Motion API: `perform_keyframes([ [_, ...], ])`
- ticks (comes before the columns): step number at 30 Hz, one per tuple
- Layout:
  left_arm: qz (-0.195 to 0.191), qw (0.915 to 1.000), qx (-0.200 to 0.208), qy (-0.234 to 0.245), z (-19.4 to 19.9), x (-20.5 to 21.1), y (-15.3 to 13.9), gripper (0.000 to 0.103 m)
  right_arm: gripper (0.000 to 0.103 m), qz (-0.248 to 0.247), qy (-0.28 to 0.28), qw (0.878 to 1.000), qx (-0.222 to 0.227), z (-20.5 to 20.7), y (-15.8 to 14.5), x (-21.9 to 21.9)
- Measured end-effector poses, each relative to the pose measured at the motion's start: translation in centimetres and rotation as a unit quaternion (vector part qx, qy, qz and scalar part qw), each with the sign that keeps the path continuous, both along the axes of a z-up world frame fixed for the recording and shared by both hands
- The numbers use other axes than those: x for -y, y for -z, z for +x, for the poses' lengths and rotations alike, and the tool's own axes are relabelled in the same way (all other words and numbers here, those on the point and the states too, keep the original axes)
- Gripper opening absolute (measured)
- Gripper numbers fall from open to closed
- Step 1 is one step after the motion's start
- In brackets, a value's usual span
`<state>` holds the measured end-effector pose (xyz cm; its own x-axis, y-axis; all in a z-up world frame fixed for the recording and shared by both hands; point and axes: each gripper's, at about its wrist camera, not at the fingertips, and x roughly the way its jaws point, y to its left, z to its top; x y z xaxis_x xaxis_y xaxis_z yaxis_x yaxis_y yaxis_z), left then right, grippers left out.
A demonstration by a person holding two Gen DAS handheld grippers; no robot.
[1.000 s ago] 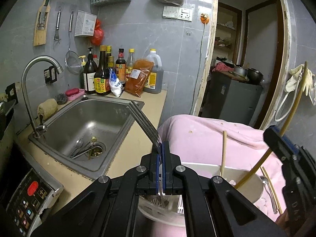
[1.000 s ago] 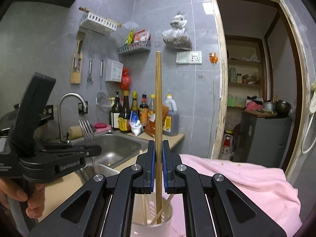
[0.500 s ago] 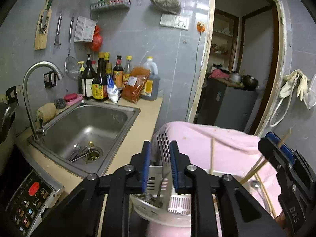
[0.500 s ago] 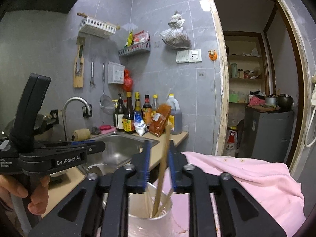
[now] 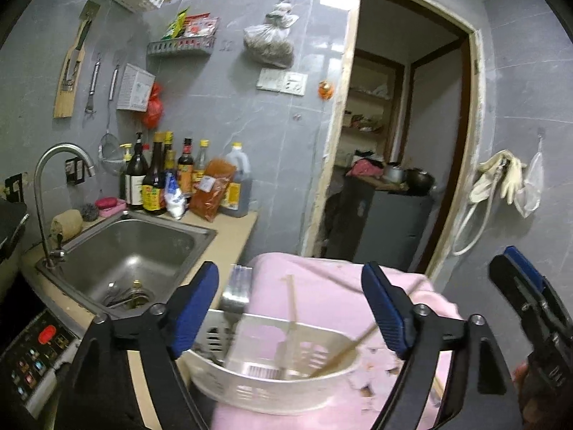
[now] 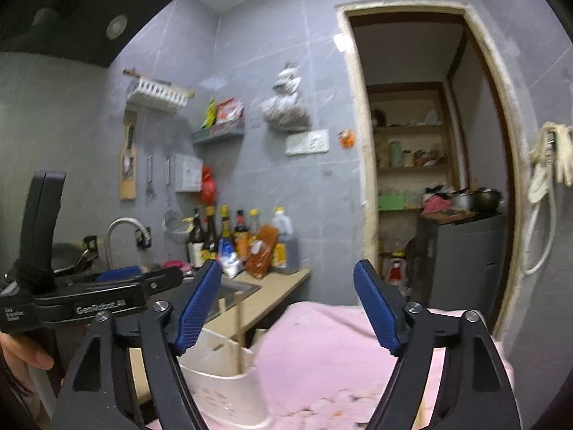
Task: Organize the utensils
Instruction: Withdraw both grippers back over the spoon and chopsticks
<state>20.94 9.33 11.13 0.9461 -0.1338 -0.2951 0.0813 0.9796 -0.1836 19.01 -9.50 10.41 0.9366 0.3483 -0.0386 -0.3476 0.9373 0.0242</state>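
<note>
Utensils stand in a white slotted caddy [image 5: 272, 387] that rests on a pink cloth [image 5: 322, 286] at the near edge of the bench [image 5: 229, 236]. In the left wrist view the caddy holds one metal fork [image 5: 234, 295], tines up, in its left compartment, and two wooden chopsticks: one chopstick [image 5: 292, 308] stands almost upright near the middle, and a second chopstick [image 5: 343, 351] leans to the right over the rim; motion blur hides anything smaller in the bottom. In the right wrist view only one upright chopstick [image 6: 239, 337] shows clearly in the caddy [image 6: 229, 387]. The left gripper [image 5: 290, 308] hangs over the caddy with its jaws spread wide and holding nothing; the fork sits just inside the left blue pad [image 5: 195, 308], apart from it, and the upright chopstick lies between the pads, touching neither. The right gripper [image 6: 286, 308] likewise has its jaws released and empty, with the caddy low and to the left beneath its left pad. Beyond the caddy a steel sink [image 5: 129, 251] holds a few pieces of cutlery [image 5: 121, 295] around the drain; their number cannot be told. Several sauce bottles [image 5: 168, 182] crowd the back of the bench by the wall.
</note>
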Motion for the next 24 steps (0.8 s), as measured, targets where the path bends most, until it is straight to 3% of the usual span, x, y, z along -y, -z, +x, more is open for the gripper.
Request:
perform_keyframes([
  [8,0.005,0.9979,0.020,0.061,-2.5,5.2,-1.6,0.084,0.103,-0.005,0.068,0.997,0.026,-5.7,-3.5,7.6],
  [14,0.010,0.9936,0.026,0.110,-4.0,9.3,-1.8,0.094,0.103,-0.044,0.110,0.993,0.003,-8.9,-5.3,12.2],
  [17,0.016,0.9908,0.014,0.133,-4.1,11.4,-1.0,0.095,0.103,-0.058,0.121,0.991,-0.021,-9.6,-4.6,13.7],
  [24,0.050,0.9842,-0.053,0.161,-2.4,15.6,3.5,0.095,0.103,-0.052,0.139,0.984,-0.095,-9.2,0.9,17.2],
])
